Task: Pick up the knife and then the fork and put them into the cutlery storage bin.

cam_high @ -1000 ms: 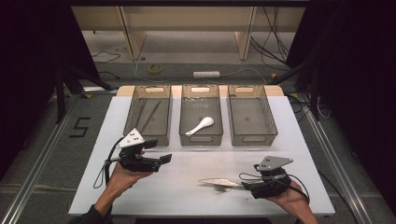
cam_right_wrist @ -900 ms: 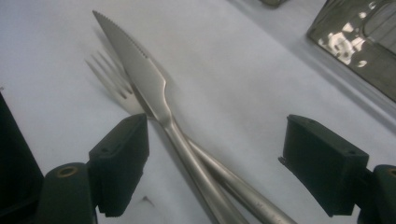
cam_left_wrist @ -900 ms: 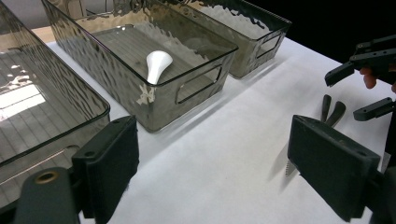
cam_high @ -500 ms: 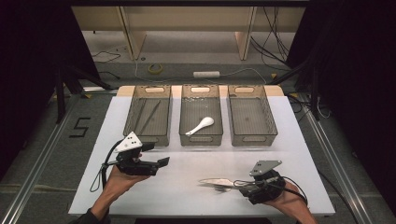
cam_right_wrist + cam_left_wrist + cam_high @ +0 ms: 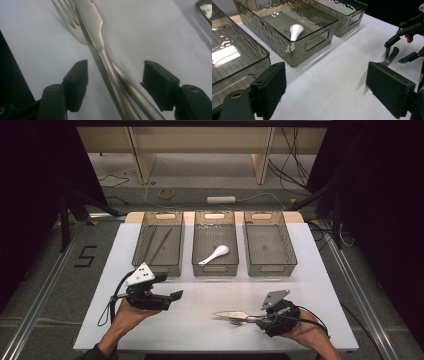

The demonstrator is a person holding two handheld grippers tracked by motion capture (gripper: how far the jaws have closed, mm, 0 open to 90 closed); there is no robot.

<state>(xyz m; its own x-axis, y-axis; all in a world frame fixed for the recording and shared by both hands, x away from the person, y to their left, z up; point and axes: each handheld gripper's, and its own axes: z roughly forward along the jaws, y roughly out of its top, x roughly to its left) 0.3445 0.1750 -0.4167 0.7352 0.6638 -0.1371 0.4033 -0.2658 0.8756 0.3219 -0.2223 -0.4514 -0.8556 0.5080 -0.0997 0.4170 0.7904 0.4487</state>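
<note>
A steel knife (image 5: 229, 313) and a fork (image 5: 235, 322) lie crossed on the white table (image 5: 210, 340) near its front edge. My right gripper (image 5: 255, 318) is low over their handles. In the right gripper view its jaws stand on either side of the knife (image 5: 92, 22) and fork (image 5: 66, 11) handles; they have just been closing, and the pads (image 5: 77, 75) are clear of the metal. My left gripper (image 5: 175, 296) hovers open at front left with nothing in it (image 5: 332, 92). A white spoon (image 5: 216, 254) lies in the middle tray (image 5: 215, 270).
Three smoky clear trays stand in a row at the back. The left tray (image 5: 150, 265) holds dark chopsticks (image 5: 161, 245), and the right tray (image 5: 270, 266) has nothing in it. From the left gripper view the middle tray (image 5: 317, 45) is close ahead. Bare table lies between the two hands.
My right gripper has edged left and lower over the cutlery handles, and its jaws have narrowed. The left gripper has stayed where it was.
</note>
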